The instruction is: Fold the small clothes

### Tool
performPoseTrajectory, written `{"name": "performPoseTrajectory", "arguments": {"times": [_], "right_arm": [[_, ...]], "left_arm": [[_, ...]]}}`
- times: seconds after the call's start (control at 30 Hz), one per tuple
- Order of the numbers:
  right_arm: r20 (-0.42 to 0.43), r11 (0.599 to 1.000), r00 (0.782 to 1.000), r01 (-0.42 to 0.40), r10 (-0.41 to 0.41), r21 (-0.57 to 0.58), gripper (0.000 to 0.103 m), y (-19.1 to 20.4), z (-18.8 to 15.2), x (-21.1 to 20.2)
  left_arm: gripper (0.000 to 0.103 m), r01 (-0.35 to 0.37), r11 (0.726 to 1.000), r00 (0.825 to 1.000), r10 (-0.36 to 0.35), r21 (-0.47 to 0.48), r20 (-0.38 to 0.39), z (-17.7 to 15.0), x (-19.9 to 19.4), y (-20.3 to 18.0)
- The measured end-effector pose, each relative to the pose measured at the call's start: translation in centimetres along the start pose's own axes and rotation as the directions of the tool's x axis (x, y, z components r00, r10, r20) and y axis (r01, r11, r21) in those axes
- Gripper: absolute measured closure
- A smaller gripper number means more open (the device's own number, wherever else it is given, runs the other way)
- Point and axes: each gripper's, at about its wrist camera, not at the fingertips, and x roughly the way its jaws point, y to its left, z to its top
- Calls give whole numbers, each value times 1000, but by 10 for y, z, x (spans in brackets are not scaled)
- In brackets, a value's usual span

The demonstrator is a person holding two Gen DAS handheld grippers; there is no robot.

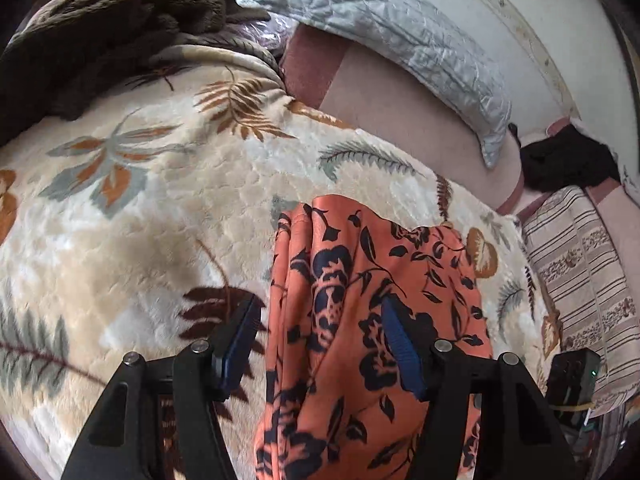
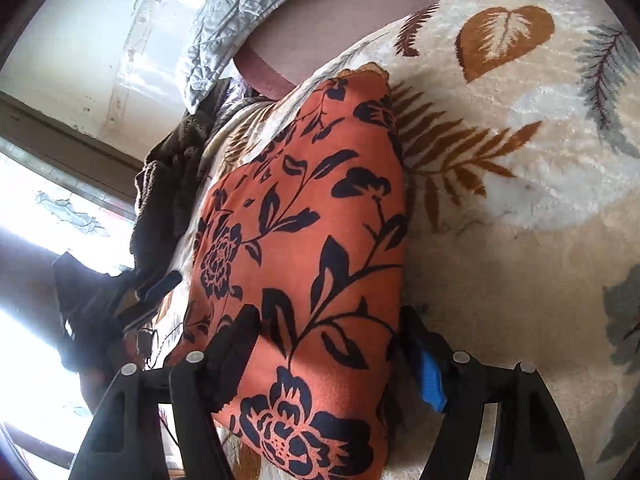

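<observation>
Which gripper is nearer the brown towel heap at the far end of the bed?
Left. The left gripper faces the brown towel heap across open blanket; the right gripper, jaws open, straddles the orange floral garment, farther off.

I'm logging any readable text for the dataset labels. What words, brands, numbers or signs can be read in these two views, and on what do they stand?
None: no readable text in either view.
The orange floral garment carries only a flower print, with no tag showing.
The leaf-patterned blanket and the grey quilted pillow bear patterns only.
The small black device at the left view's edge shows a green light, no legible marking.
</observation>
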Motion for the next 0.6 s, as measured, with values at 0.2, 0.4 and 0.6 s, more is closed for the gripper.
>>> {"name": "performPoseTrajectory", "arguments": {"times": [0.2, 0.4, 0.6], "right_arm": [[-12, 996, 997, -76, 76, 46, 29, -12, -4, 0], [-31, 992, 994, -100, 103, 78, 29, -15, -4, -2], [18, 982, 989, -146, 145, 122, 27, -19, -15, -30]], "left_arm": [[54, 64, 984, 987, -88, -169, -137, 24, 68, 38], [56, 72, 992, 997, -76, -108, -32, 3, 7, 27], [54, 62, 998, 997, -62, -2, 46, -64, -67, -1]]}}
